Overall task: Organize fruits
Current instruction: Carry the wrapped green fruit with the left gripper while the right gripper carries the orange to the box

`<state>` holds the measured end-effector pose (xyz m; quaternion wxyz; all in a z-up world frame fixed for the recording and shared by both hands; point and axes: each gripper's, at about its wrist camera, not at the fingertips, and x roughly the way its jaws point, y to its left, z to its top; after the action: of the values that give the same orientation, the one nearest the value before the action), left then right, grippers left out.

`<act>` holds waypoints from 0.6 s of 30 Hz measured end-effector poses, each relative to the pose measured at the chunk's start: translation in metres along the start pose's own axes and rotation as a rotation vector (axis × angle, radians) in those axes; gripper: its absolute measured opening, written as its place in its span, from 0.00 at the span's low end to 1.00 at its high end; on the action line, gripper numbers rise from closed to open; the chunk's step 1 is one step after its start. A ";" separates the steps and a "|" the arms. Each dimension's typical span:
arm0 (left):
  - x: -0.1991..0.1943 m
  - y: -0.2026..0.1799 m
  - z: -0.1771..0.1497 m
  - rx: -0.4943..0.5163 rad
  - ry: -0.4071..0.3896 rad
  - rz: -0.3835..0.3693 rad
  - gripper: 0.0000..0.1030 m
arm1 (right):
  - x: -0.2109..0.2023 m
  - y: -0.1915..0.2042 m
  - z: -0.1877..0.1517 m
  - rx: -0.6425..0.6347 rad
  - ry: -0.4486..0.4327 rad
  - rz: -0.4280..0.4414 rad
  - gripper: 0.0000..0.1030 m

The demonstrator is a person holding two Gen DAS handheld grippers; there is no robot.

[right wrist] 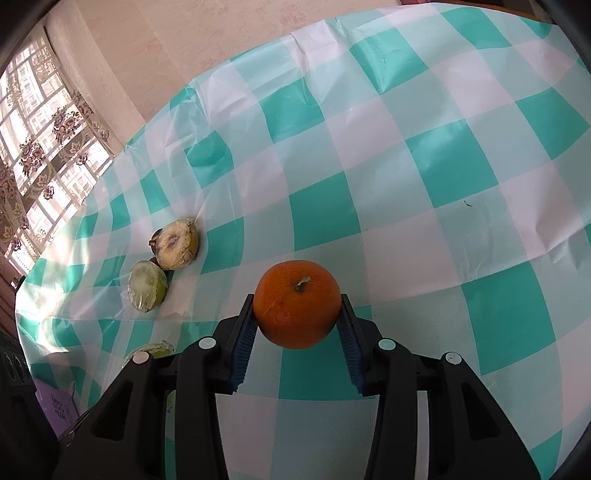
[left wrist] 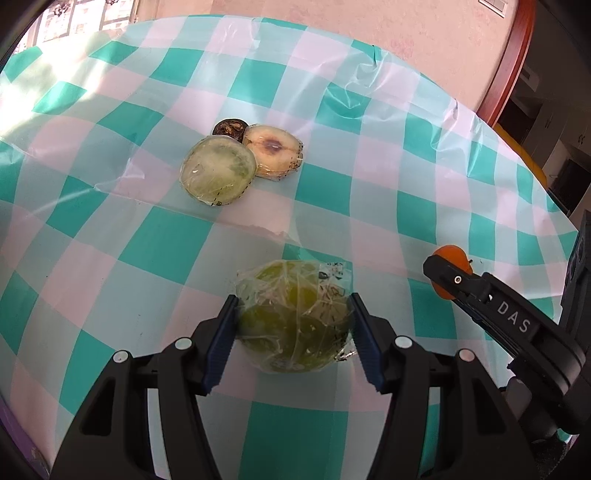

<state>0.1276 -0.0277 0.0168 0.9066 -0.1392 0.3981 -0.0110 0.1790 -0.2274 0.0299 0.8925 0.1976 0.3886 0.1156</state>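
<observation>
A teal-and-white checked plastic cloth (right wrist: pixel 424 155) covers the counter, creased and shiny where daylight strikes its far end. Behind it runs a pale pinkish textured wall (left wrist: pixel 369 26), and a window (right wrist: pixel 40 147) hung with a flowered lace curtain lets in bright light. Off to one side a reddish wooden door frame (left wrist: pixel 513 55) opens onto a darker room.

Worktop (right wrist: pixel 443 155) carries a glossy teal-and-white checked plastic cloth (left wrist: pixel 155 243), creased along its far edge and at the far right corner. Pale textured wall (right wrist: pixel 155 48) stands behind that far edge. Window (right wrist: pixel 44 122) at far left, floral lace curtain (right wrist: pixel 33 155) across it, daylight glaring onto the cloth's left side. Red-brown wooden door frame (left wrist: pixel 511 62) beyond the right corner.
</observation>
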 end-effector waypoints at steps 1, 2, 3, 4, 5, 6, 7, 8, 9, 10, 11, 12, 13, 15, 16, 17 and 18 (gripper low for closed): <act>-0.002 0.001 -0.001 -0.006 -0.001 -0.004 0.57 | -0.001 0.001 -0.001 -0.001 0.002 0.001 0.41; -0.004 0.003 -0.003 -0.012 -0.002 -0.009 0.57 | -0.001 0.001 -0.003 -0.002 0.007 0.004 0.41; -0.006 0.005 -0.005 -0.016 -0.001 -0.010 0.57 | -0.002 0.002 -0.005 -0.002 0.013 0.007 0.41; -0.007 0.005 -0.007 -0.017 0.001 -0.009 0.57 | -0.002 0.003 -0.007 -0.004 0.018 0.009 0.41; -0.010 0.006 -0.009 -0.016 0.002 -0.009 0.57 | -0.004 0.004 -0.009 -0.006 0.022 0.010 0.41; -0.012 0.006 -0.011 -0.014 0.002 -0.008 0.57 | -0.005 0.005 -0.012 -0.007 0.023 0.010 0.41; -0.014 0.006 -0.014 -0.010 0.002 -0.007 0.57 | -0.007 0.006 -0.014 -0.008 0.025 0.012 0.41; -0.016 0.006 -0.017 -0.006 0.001 -0.007 0.57 | -0.009 0.007 -0.017 -0.010 0.028 0.016 0.41; -0.019 0.006 -0.020 -0.003 0.001 -0.007 0.57 | -0.011 0.008 -0.020 -0.012 0.031 0.019 0.41; -0.021 0.006 -0.022 -0.001 0.001 -0.008 0.57 | -0.013 0.009 -0.024 -0.014 0.032 0.020 0.41; -0.024 0.007 -0.025 0.000 0.000 -0.011 0.57 | -0.015 0.010 -0.027 -0.017 0.032 0.022 0.41; -0.026 0.008 -0.028 -0.002 0.000 -0.013 0.57 | -0.018 0.012 -0.030 -0.020 0.032 0.024 0.41; -0.029 0.009 -0.031 -0.004 0.000 -0.015 0.57 | -0.020 0.013 -0.034 -0.024 0.034 0.026 0.41; -0.034 0.012 -0.036 -0.008 0.000 -0.019 0.57 | -0.025 0.015 -0.041 -0.033 0.038 0.029 0.41; -0.037 0.013 -0.039 -0.009 0.000 -0.019 0.57 | -0.027 0.017 -0.044 -0.037 0.040 0.031 0.41; -0.041 0.014 -0.042 -0.010 0.000 -0.022 0.57 | -0.030 0.018 -0.048 -0.042 0.043 0.033 0.41; -0.043 0.015 -0.044 -0.012 -0.001 -0.023 0.57 | -0.032 0.020 -0.051 -0.047 0.045 0.034 0.41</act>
<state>0.0644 -0.0182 0.0155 0.9058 -0.1490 0.3961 -0.0191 0.1187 -0.2079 0.0273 0.8858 0.1806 0.4025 0.1441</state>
